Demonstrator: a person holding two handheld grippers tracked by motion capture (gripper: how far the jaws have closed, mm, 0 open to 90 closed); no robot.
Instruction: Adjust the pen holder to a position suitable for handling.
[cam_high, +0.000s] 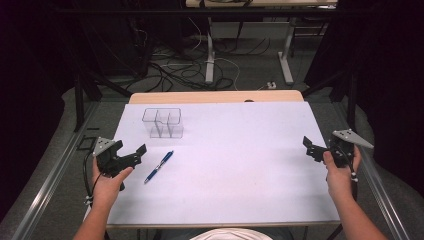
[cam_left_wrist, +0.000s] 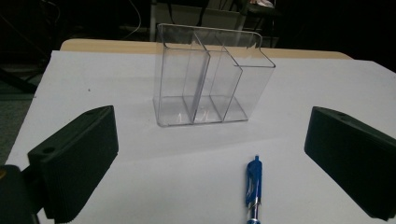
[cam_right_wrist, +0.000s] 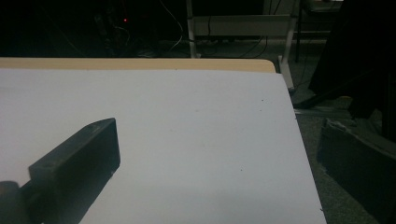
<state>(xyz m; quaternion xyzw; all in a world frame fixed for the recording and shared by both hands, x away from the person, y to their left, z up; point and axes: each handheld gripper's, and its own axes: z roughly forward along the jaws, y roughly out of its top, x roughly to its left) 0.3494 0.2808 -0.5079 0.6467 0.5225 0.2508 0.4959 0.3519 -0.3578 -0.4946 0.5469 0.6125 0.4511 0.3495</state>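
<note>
My left gripper (cam_high: 131, 154) hovers low over the white table (cam_high: 235, 180) with its jaws spread wide and nothing between them; the right gripper (cam_high: 316, 150) waits at the table's right edge, jaws just as far apart and empty. From the left gripper view, the blue pen (cam_left_wrist: 253, 186) lies flat on the table at about 6 o'clock, between the two jaws but short of them, its clip end toward the clear acrylic organizer (cam_left_wrist: 210, 81), which stands upright at 12 o'clock, well beyond. I judge this to be the approach before picking up the pen. Next I would need to lower the left gripper, straddle the pen's barrel crosswise, and close squarely so it doesn't roll away.
</note>
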